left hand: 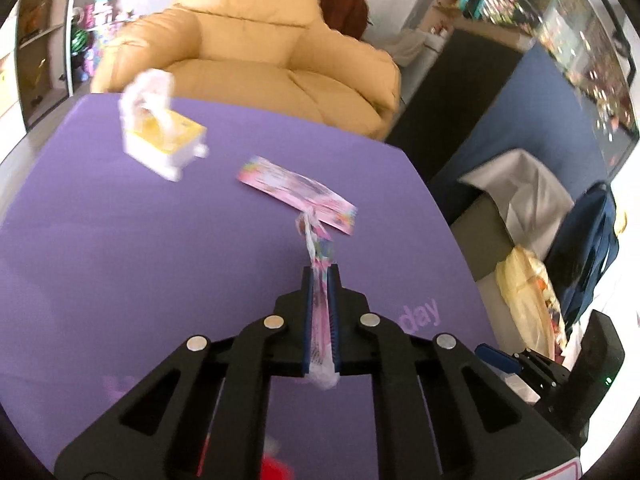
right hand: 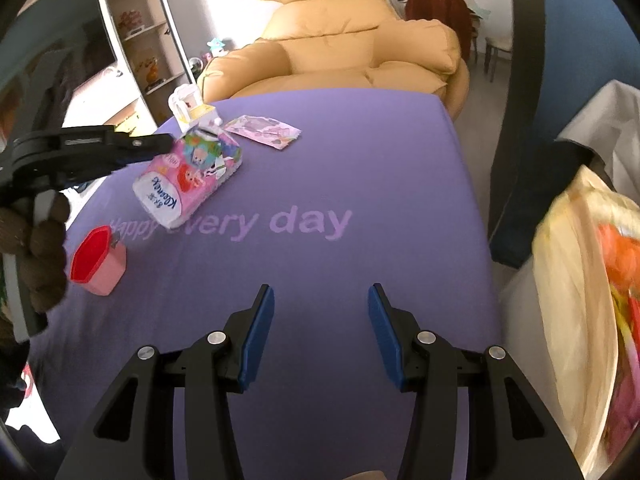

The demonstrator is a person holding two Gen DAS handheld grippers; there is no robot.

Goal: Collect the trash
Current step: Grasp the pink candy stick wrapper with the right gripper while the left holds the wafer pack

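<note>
My left gripper [left hand: 320, 276] is shut on a pink Kleenex tissue pack [left hand: 320, 320] and holds it above the purple table [left hand: 120, 240]. In the right wrist view the same pack [right hand: 188, 176] hangs from the left gripper [right hand: 168, 142] at the left. A flat pink wrapper [left hand: 296, 194] lies on the table beyond it; it also shows in the right wrist view [right hand: 264, 130]. A small white and yellow toy [left hand: 164, 140] stands at the far left. My right gripper [right hand: 320, 300] is open and empty over the near table. A yellowish trash bag [right hand: 580, 300] with colourful waste sits off the table's right edge.
A red and pink cup [right hand: 98, 262] stands near the table's left edge. A tan armchair [right hand: 340, 52] is behind the table. A blue panel [left hand: 520, 120] and the trash bag [left hand: 528, 292] are to the right. Shelves [right hand: 136, 40] stand at the far left.
</note>
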